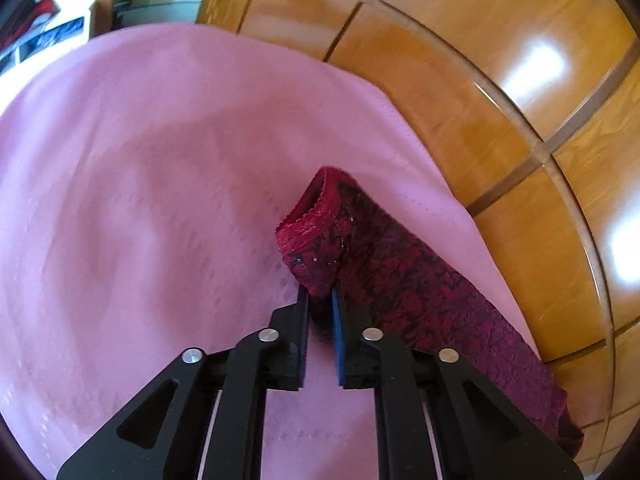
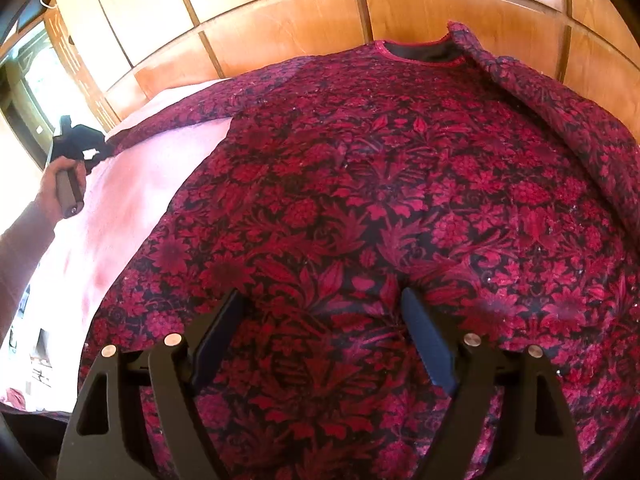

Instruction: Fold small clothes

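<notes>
A pink cloth covers the surface; what is under it cannot be told. On it lies a red floral top, spread flat, neckline at the far edge against wooden panelling.

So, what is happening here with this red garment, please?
A person is folding a dark red floral-patterned top that lies spread on a pink cloth over a wooden table. The left gripper is shut on the sleeve cuff, drawn out to the side. The right gripper is open above the garment's body, holding nothing.
</notes>
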Tool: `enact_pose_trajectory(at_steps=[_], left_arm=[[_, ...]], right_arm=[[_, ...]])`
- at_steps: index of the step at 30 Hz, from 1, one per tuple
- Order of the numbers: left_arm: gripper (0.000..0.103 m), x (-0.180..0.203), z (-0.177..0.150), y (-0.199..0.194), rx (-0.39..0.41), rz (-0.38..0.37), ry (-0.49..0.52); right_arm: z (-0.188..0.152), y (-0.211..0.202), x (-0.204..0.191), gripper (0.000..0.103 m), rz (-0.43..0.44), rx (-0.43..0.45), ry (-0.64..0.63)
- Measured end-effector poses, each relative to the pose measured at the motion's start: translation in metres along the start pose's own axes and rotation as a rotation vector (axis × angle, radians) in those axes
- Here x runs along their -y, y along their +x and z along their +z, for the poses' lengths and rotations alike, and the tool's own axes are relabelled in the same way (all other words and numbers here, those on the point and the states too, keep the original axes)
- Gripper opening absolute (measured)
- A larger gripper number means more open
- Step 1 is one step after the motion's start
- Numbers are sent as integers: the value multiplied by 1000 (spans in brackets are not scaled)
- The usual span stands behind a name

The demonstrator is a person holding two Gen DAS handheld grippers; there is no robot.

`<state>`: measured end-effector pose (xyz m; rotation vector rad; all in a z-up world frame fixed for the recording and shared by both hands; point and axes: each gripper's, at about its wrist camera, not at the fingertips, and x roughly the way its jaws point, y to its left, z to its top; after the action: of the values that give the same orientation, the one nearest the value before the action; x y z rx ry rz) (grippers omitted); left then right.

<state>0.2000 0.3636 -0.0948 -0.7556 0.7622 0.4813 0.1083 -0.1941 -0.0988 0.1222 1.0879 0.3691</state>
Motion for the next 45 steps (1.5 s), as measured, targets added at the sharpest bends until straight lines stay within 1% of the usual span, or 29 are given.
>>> enact_pose_trajectory(at_steps=[1,2,3,4,5,7,10,11,13,15,16,18,19,20,23,24,26,27,28,30,31,32,33,34,35,36,38,42,45], left_arm=[[16,2,-2,-7,9,1,4],[24,10,-3,-11,21,6,17],[41,16,-6,-19,39,-2,32],[54,23,-10,-30,70,-16,43],[57,30,-15,-39,93,-26,57],[57,46,-27,-56,106,-68,118],[57,77,-65,-76,70,-152,237],[57,90,-86,-84,46,-196,292],[57,118,-130,-96,-4,-259,412],[57,137,-172,-108,-42,-309,512],[57,152,-202,-115,-75,-352,590],[57,173,-241,-125,-111,-397,709],[57,181,-261,-130,-131,-427,760],[57,190,-287,-135,-173,-476,820],[57,206,-328,-137,-238,-524,917],[57,210,-339,-137,-263,-529,940],[57,216,-350,-131,-288,-523,962],[57,218,-352,-127,-299,-515,966],[57,217,-354,-124,-309,-505,964],[57,216,-356,-121,-320,-490,960],[57,214,-356,-120,-323,-485,959],[57,220,-360,-117,-324,-479,959],[57,218,-359,-117,-326,-476,955],[57,217,-358,-116,-329,-479,950],[57,216,-359,-116,-327,-479,951],[57,217,-359,-116,-326,-476,955],[57,215,-362,-116,-325,-475,966],[57,218,-362,-118,-339,-485,971],[57,222,-360,-118,-359,-502,965]], right_arm=[[0,-2,1,80,2,0,6],[1,-4,2,77,5,0,15],[2,-9,6,76,10,2,33],[3,-14,10,73,10,7,48],[3,-22,17,73,1,22,70],[3,-43,37,73,-41,74,124],[-4,-81,77,70,-146,162,226],[-8,-90,90,68,-172,184,263],[-17,-109,119,67,-260,218,340],[-24,-119,134,67,-390,221,344],[-29,-125,141,67,-463,225,333],[-38,-136,153,71,-557,245,330],[-43,-146,161,75,-642,267,319],[-46,-150,165,80,-669,278,312],[-52,-162,183,86,-691,281,271],[-52,-162,188,86,-709,268,223],[-52,-157,195,87,-748,241,107],[-49,-151,199,88,-758,218,24],[-49,-145,204,89,-763,195,-22],[-43,-129,216,88,-792,150,-105],[-38,-123,221,85,-797,128,-146],[-35,-117,226,72,-773,105,-167],[-34,-114,229,66,-754,85,-177],[-31,-109,231,54,-751,52,-194],[-30,-107,230,34,-746,27,-211],[-28,-107,230,29,-725,1,-214],[-25,-117,226,23,-668,-27,-194],[-16,-154,201,20,-433,8,-120],[-4,-193,186,19,-110,120,20]])
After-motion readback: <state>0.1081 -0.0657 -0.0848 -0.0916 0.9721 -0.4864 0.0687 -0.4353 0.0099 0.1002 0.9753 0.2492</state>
